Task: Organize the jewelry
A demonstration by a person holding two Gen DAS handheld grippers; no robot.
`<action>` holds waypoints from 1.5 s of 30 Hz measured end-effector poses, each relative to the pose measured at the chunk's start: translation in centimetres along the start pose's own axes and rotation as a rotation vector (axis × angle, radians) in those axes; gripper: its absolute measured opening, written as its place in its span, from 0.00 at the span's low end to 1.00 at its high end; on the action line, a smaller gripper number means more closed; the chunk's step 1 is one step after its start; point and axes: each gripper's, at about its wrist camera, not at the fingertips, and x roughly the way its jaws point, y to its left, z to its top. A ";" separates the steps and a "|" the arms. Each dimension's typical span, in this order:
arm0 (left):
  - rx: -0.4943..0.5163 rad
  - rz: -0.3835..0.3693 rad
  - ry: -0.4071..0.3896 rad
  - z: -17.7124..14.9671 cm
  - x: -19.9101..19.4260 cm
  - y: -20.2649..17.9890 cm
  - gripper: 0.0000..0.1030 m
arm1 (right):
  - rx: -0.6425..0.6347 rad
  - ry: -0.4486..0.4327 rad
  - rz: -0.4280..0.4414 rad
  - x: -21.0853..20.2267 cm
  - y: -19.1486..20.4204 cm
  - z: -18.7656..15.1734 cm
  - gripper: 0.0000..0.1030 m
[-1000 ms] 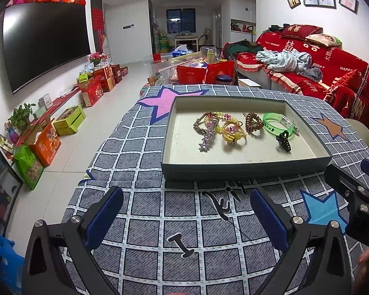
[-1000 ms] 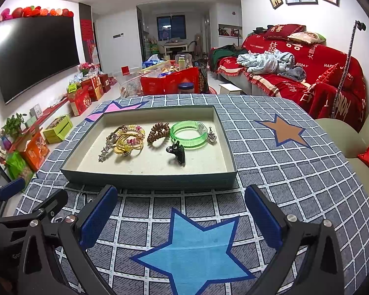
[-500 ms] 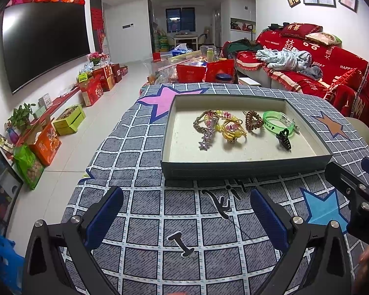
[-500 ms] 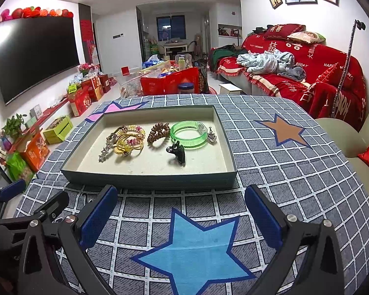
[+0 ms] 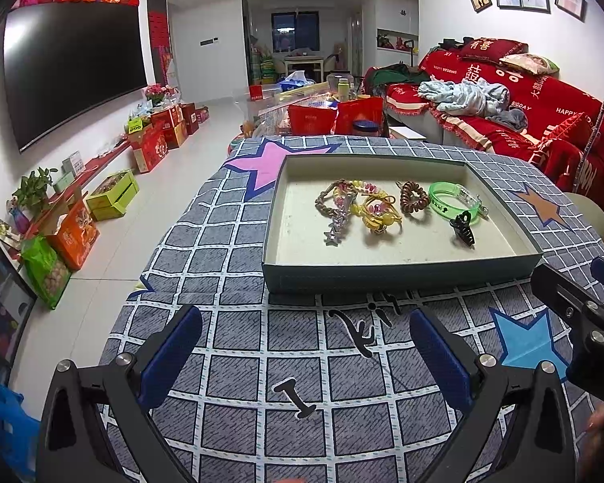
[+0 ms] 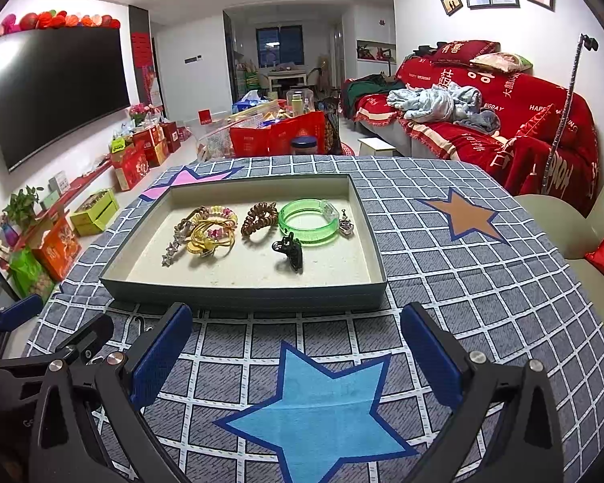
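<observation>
A shallow grey tray [image 5: 398, 275] [image 6: 241, 294] sits on the checked tablecloth. In it lie a star-charm bracelet [image 5: 334, 209] [image 6: 181, 229], yellow hair ties [image 5: 378, 213] [image 6: 211, 235], a brown coil tie [image 5: 414, 198] [image 6: 258, 217], a green bangle [image 5: 453, 197] [image 6: 308, 221], a black claw clip [image 5: 462, 228] [image 6: 290, 250] and a small silver charm [image 6: 345, 225]. My left gripper [image 5: 302, 354] is open and empty, in front of the tray. My right gripper [image 6: 296, 350] is open and empty, over a blue star, also short of the tray.
The table [image 6: 483, 281] carries a grey checked cloth with coloured stars. A red-covered sofa [image 6: 503, 120] stands to the right, a cushioned seat [image 6: 584, 249] at the table's right edge. Boxes and bags line the floor at left [image 5: 72, 233]. The right gripper's body shows in the left wrist view [image 5: 576, 322].
</observation>
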 end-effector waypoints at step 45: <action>0.009 0.000 0.004 -0.3 -0.1 -0.4 1.00 | 0.000 -0.003 -0.003 -0.2 -0.1 0.1 1.00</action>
